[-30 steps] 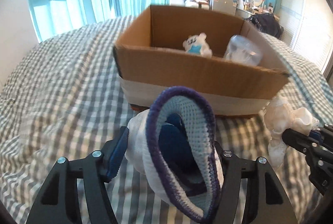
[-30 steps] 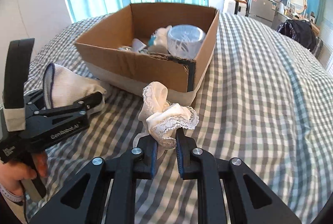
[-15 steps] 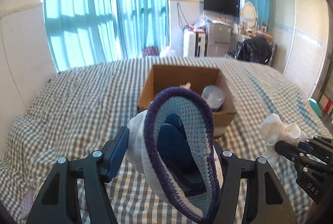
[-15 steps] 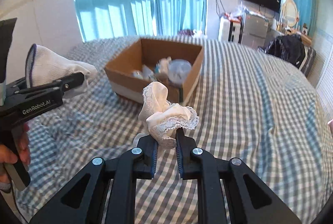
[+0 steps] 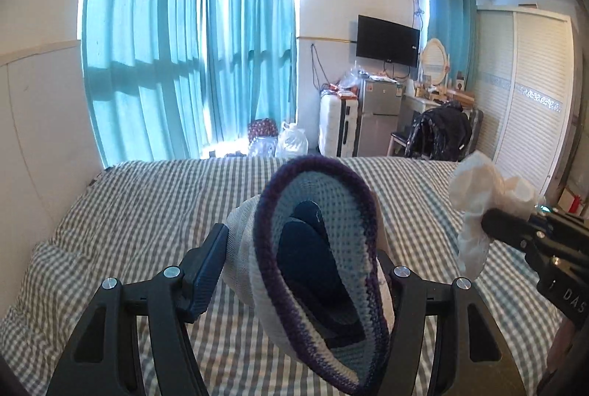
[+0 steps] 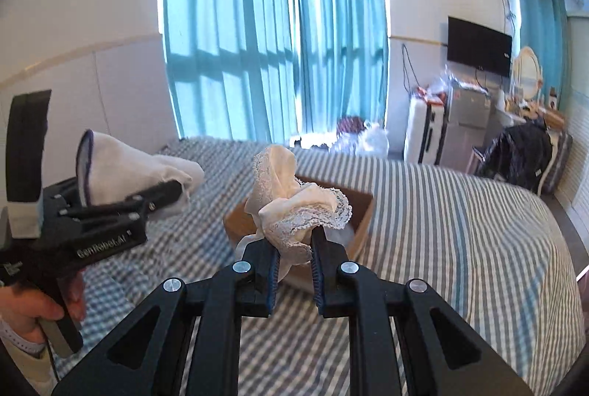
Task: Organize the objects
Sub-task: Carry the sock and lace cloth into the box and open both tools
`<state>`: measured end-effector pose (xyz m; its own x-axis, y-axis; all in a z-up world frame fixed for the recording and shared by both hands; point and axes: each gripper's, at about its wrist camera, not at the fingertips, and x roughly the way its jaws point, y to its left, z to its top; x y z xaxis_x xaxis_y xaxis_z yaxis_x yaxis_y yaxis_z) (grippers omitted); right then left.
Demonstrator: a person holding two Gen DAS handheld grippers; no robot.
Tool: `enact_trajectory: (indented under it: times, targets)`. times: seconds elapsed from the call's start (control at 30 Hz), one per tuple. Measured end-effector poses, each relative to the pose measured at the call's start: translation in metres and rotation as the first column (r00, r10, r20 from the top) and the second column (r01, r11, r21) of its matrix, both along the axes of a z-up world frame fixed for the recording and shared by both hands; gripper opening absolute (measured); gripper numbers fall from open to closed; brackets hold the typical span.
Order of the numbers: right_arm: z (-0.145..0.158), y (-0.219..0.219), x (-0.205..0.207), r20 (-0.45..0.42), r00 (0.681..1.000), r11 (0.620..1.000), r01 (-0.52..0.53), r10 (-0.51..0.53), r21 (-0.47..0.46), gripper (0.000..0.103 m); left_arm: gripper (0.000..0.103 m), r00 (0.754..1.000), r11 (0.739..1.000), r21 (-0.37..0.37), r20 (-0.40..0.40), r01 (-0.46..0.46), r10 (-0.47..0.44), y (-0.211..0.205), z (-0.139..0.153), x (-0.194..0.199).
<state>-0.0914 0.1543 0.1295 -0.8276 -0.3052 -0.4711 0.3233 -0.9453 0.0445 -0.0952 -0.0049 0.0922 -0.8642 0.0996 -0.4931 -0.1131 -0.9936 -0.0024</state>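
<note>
Above the checked bed (image 6: 460, 230), left tool (image 5: 302, 271) clamps one sock (image 5: 324, 271), right tool (image 6: 294, 260) one lace cloth (image 6: 294, 208).

The left black two-finger gripper (image 5: 302, 267) is held raised and level, its jaws clamped on a white knitted sock with a purple cuff (image 5: 320, 271). The right black two-finger gripper (image 6: 294, 258) is held beside it at similar height, pinched on a bunched cream lace-trimmed cloth (image 6: 294, 201).
</note>
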Motion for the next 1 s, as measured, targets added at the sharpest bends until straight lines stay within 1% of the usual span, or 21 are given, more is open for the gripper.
enact_trajectory:
  times: [0.13,0.23,0.4,0.47,0.6,0.73,0.77,0.87,1.0]
  targets:
    - [0.015,-0.001,-0.03,-0.013,1.0,0.999,-0.019,0.019,-0.03,0.015,0.066,1.0,1.0,-0.022,-0.009,0.011,-0.011,0.007,0.006,-0.03]
    - [0.02,-0.003,-0.059,-0.013,1.0,0.999,-0.019,0.018,-0.037,0.015,0.066,1.0,1.0,-0.029,0.0,0.009,-0.009,0.011,0.004,-0.055]
    - [0.01,-0.009,-0.119,0.007,1.0,1.0,-0.017,0.017,-0.022,0.015,0.066,1.0,0.999,-0.039,0.025,-0.006,0.007,0.015,-0.014,-0.109]
    - [-0.002,-0.009,-0.143,0.031,0.999,0.999,-0.012,0.013,-0.03,0.015,0.066,0.999,0.999,-0.048,0.041,-0.015,0.017,0.017,-0.026,-0.128]
    - [-0.039,-0.009,-0.193,0.105,0.994,0.998,-0.007,0.014,-0.069,0.015,0.066,0.996,0.996,-0.084,0.091,-0.009,0.017,0.02,-0.061,-0.164]
    - [-0.08,-0.015,-0.231,0.167,0.986,0.998,-0.004,0.014,-0.06,0.015,0.066,0.99,0.994,-0.11,0.142,-0.004,0.019,0.019,-0.099,-0.187]
    - [-0.09,-0.018,-0.237,0.182,0.983,0.998,-0.008,0.019,-0.059,0.015,0.066,0.987,0.994,-0.111,0.158,-0.006,0.023,0.018,-0.11,-0.194]
    - [-0.119,-0.022,-0.253,0.227,0.974,0.999,-0.015,0.026,-0.051,0.015,0.066,0.981,0.995,-0.101,0.191,-0.005,0.024,0.015,-0.131,-0.204]
    - [-0.143,-0.022,-0.265,0.275,0.961,0.999,-0.013,0.025,-0.046,0.015,0.066,0.986,0.989,-0.149,0.165,0.021,0.003,0.025,-0.14,-0.202]
